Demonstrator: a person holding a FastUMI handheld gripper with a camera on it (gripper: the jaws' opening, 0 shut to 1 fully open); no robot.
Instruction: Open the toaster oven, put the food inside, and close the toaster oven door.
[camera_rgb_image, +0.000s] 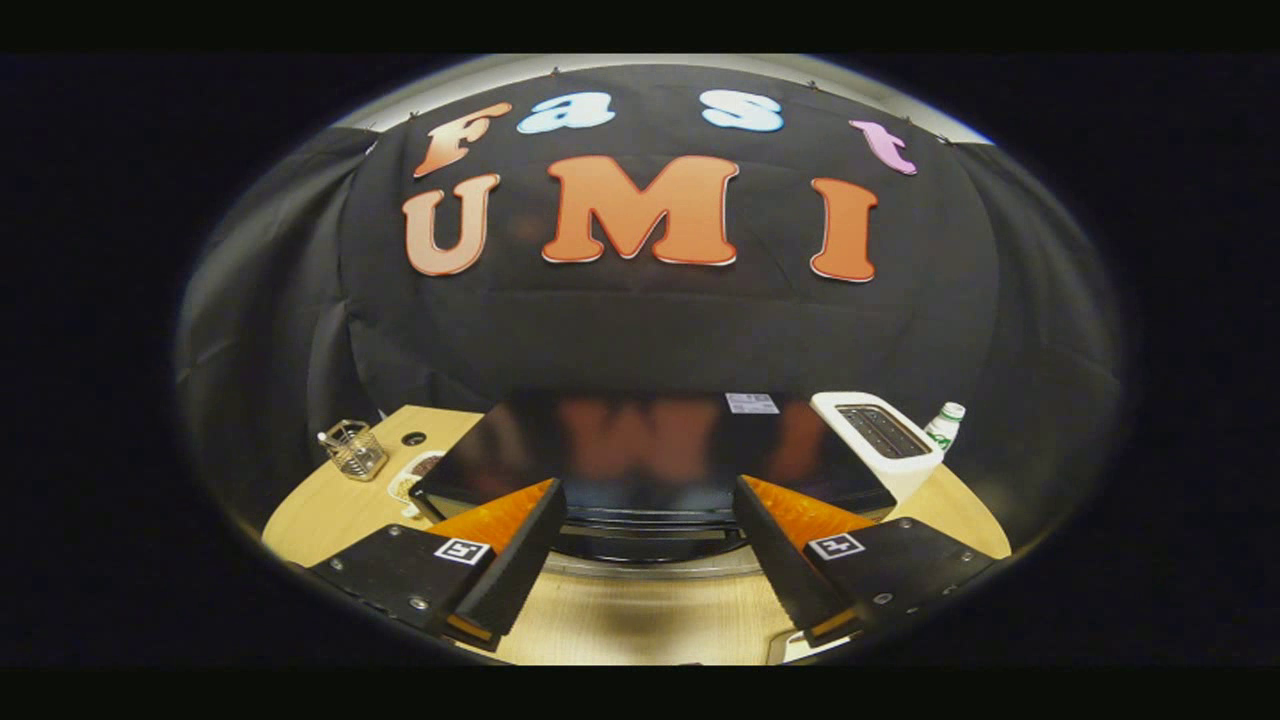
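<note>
The gripper hangs above the bench with its 2 fingers spread wide and nothing held between them. Just ahead, and spanning the gap between the fingertips, sits the toaster oven, a broad dark box with a glossy top that mirrors the wall behind. Along its front edge, low between the fingers, runs a pale curved bar that looks like the door handle; I would take hold there. The door is probably glass on a hinge, stiff and a little heavy, and the bar looks smooth, so a square grip on its middle seems wise to keep it from slipping. The door appears shut, so opening is not yet done.

To the left of the oven stands a small wire basket, and nearer the oven lies a pale plate with something brownish on it, possibly the food, though I cannot tell for sure. To the right stands a white toaster with a white bottle beyond it. Nothing blocks the handle
</note>
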